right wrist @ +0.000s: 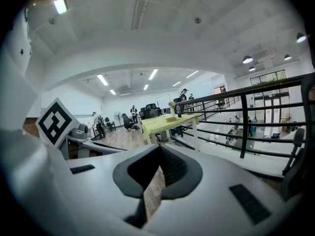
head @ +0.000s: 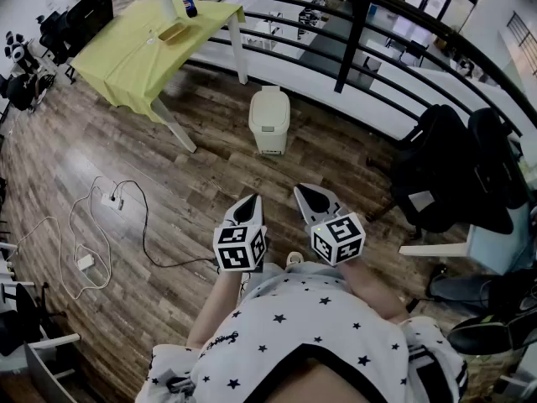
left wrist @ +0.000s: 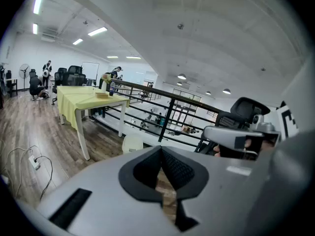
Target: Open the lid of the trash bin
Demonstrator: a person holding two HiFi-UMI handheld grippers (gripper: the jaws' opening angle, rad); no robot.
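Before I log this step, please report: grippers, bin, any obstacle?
Left gripper, right gripper: both shut, empty. Trash bin ahead by railing, lid down. Nothing between; cable lies off left.

trash bin [head: 269, 121]: smooth cream plastic, faint sheen, at 12 o'clock
floor [head: 193, 200]: matt, grained wood planks
table [head: 126, 67]: yellow-green cloth, matt, at 11 o'clock
railing [head: 352, 32]: smooth black metal
left gripper [head: 250, 201], right gripper [head: 312, 193]: smooth grey plastic shells
pads [left wrist: 178, 169]: black, finely ribbed
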